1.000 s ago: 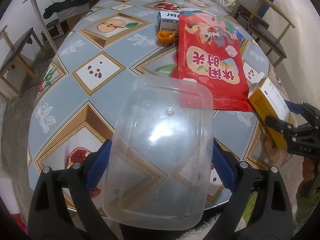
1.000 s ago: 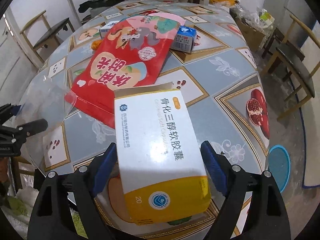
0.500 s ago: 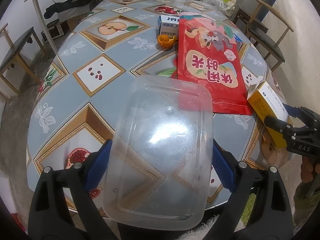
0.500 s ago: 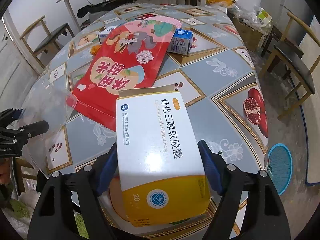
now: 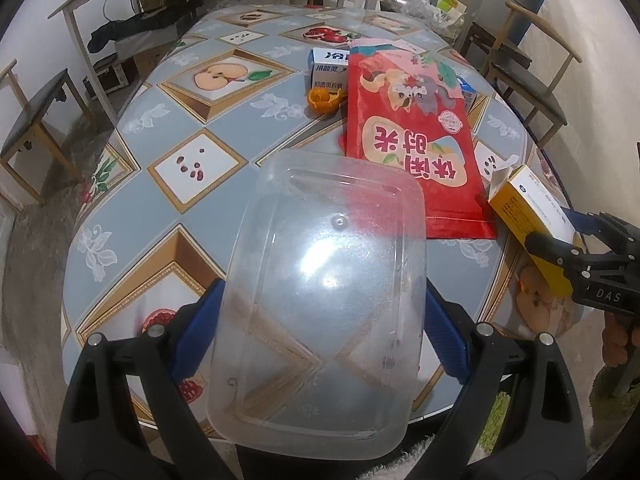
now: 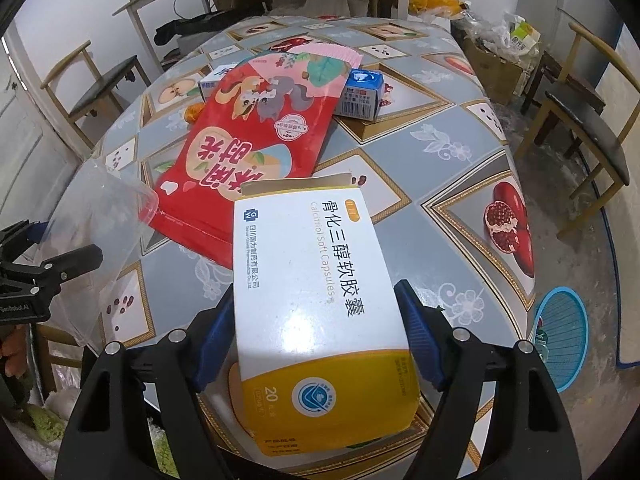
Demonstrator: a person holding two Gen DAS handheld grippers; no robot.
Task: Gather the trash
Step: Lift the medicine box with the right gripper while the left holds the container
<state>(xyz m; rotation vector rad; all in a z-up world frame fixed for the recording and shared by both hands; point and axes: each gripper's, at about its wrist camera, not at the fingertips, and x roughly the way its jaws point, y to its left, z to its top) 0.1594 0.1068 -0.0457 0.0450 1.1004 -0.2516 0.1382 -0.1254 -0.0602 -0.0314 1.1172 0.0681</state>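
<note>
My left gripper (image 5: 320, 332) is shut on a clear plastic container (image 5: 324, 304), held above the near edge of the table; the container also shows in the right wrist view (image 6: 100, 232). My right gripper (image 6: 316, 328) is shut on a white and yellow medicine box (image 6: 316, 300), held over the table's near right edge; the box also shows in the left wrist view (image 5: 528, 216). On the table lie a red snack bag (image 5: 408, 136), an orange peel (image 5: 324, 98), a white and blue carton (image 5: 328, 68) and a small blue box (image 6: 362, 96).
The round table (image 5: 168, 80) has a fruit-patterned cloth. Wooden chairs stand at the left (image 5: 36, 120) and right (image 5: 532, 80). A cardboard box of bags (image 6: 496, 56) sits on the floor at back right. A blue basket (image 6: 560, 336) lies on the floor at right.
Both grippers have drawn back and up from the table with their objects held. The view of the table has widened.
</note>
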